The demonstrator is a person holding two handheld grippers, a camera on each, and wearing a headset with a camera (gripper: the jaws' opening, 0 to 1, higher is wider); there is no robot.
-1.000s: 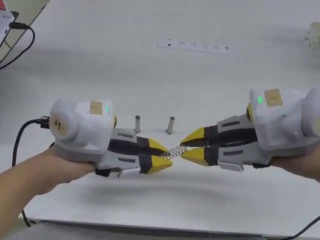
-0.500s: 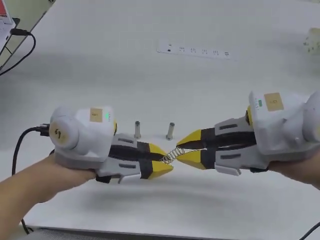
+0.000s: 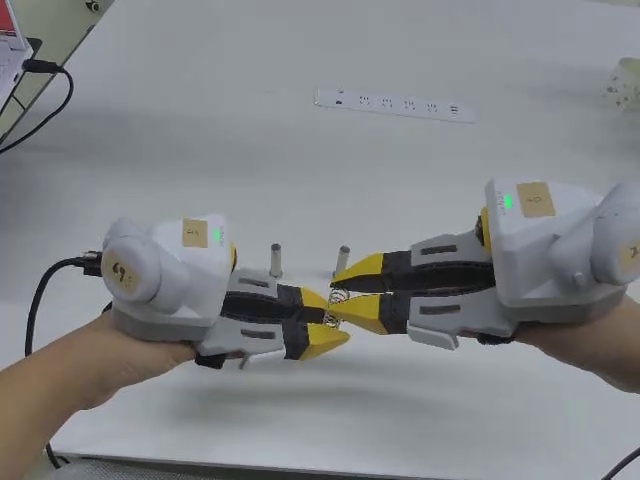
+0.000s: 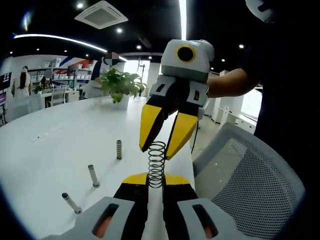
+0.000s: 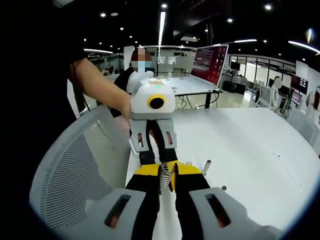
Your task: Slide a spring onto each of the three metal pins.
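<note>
A small steel spring (image 4: 156,162) stands out from my left gripper (image 4: 155,181), whose jaws are shut on its base. My right gripper (image 4: 157,150) faces it tip to tip, open, with one yellow jaw on either side of the spring's free end. In the head view the two grippers meet above the table's near edge, left gripper (image 3: 330,318) and right gripper (image 3: 335,292), with the spring (image 3: 338,296) between them. Three upright metal pins stand in a row: one (image 4: 119,149) carries a coil, and two (image 4: 93,176) (image 4: 71,202) are bare. Two pins (image 3: 276,258) (image 3: 342,258) show just behind the tips.
A white power strip (image 3: 395,103) lies at the back of the white table (image 3: 300,170). A black cable (image 3: 45,75) runs at the far left. A pale object (image 3: 627,85) sits at the right edge. A mesh chair back (image 4: 240,175) is near the table's side.
My right gripper has moved left toward the left one and its jaws have spread. The spring, earlier stretched across the gap, now sits between the right jaws.
</note>
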